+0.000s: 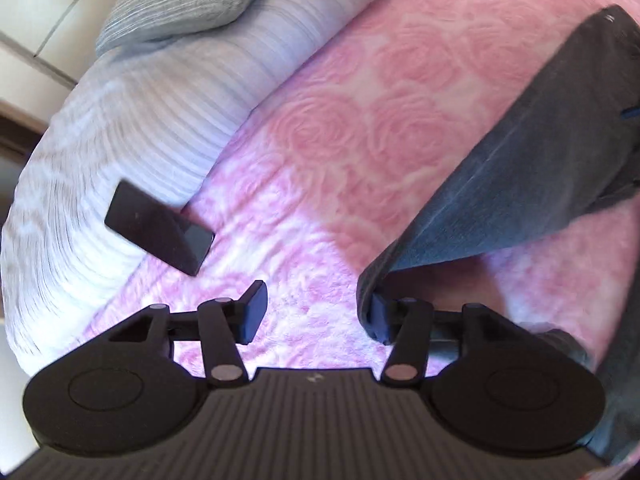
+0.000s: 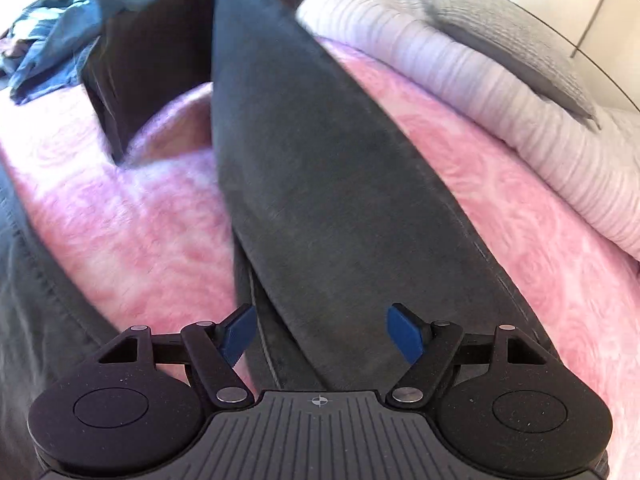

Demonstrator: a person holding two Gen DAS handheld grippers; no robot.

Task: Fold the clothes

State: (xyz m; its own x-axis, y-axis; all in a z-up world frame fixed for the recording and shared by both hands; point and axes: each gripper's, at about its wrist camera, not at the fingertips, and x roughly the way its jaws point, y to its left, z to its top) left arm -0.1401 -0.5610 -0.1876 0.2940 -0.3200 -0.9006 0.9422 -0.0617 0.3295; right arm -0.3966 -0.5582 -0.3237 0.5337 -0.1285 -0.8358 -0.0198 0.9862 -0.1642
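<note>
Sunlit pink rose-patterned bedspread (image 1: 360, 92) — striped white duvet (image 1: 160, 112), grey pillow (image 2: 520, 40) beside.

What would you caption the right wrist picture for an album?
Open hand-held gripper hovering over dark grey trousers stretched across a pink rose-patterned blanket.

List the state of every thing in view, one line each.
Left gripper: open; dark cloth drapes over one finger.
Right gripper: open, the cloth between its fingers, not pinched.
Dark grey trousers: partly lifted, stretched taut above the bed.
Black flat phone: lying flat, screen dark.
Blue crumpled garment: unfolded, in a heap.
Pink rose-patterned blanket: spread flat.
Grey ribbed pillow: resting on the white ribbed bedding.
</note>
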